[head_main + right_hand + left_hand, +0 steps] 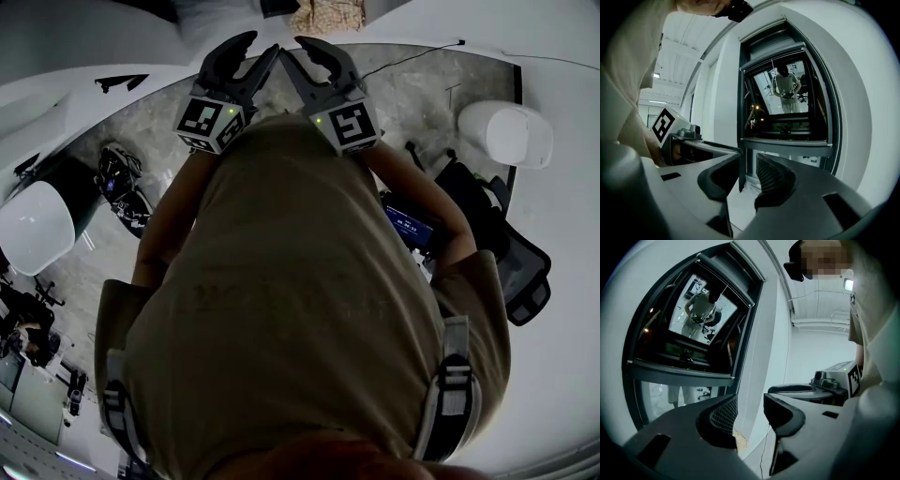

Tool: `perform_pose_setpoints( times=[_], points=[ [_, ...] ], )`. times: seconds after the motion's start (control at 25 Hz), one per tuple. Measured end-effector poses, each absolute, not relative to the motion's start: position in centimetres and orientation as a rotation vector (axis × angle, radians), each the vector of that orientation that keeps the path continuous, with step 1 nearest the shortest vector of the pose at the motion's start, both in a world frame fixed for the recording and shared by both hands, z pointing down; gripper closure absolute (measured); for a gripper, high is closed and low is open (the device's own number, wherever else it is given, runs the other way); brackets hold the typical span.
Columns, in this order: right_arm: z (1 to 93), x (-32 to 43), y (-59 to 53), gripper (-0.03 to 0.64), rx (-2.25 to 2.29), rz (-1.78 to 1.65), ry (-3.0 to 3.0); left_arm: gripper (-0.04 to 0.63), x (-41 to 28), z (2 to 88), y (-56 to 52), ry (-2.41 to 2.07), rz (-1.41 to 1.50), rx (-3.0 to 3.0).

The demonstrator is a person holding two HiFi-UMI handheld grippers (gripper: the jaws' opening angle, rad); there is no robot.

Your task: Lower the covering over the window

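Left gripper (750, 402) claw is narrowly open and holds nothing. Right gripper (747, 161) claw is the same, a narrow gap and empty. Both are held side by side, level, well apart from the dark-framed window (787, 110). The covering (772, 52) sits high at the window's top, its detail hard to make out. The glass reflects the person. In the head view the person's torso (300, 300) hides most of the floor. A white stool (37, 225) is at the left, another (506, 133) at the right, and a black bag (511, 258) is cut off.

Open air fwd to window (785, 101), wall (862, 93) flanking.
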State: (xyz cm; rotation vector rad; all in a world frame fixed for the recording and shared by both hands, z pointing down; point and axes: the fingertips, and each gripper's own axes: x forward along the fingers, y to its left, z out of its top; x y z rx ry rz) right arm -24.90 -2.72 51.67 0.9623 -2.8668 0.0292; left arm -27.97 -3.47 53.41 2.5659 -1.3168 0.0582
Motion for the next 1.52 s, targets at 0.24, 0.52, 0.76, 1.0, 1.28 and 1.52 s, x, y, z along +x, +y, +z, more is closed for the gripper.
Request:
perform_pose_setpoints(
  times=[0.24,0.52,0.76,1.0,1.28,1.52],
  points=[
    [52.3,-25.3,-1.8,0.508,0.966,0.039,-2.846,0.411,-29.5,53.4,-2.6,-1.341,0.032,2.564],
    [52.2,-24.2,-3.1,0.508,1.055,0.032,-2.809,0.411,-31.6,53.1,-1.5,-1.398,0.010,2.527],
    [50.4,-22.6,-5.0,0.508,1.148,-0.001,-2.812,0.411,-33.8,52.8,-1.5,-1.488,-0.038,2.463],
    [49.9,-21.8,-5.1,0.508,1.181,-0.023,-2.794,0.411,-34.8,52.9,-0.9,-1.509,-0.041,2.438],
    [50.0,-21.6,-4.2,0.508,1.209,-0.041,-2.765,0.411,-35.0,53.8,0.2,-1.475,-0.037,2.428],
    [50.6,-21.1,-3.5,0.508,1.216,-0.035,-2.731,0.411,-34.1,54.7,0.7,-1.429,-0.034,2.423]
  ],
)
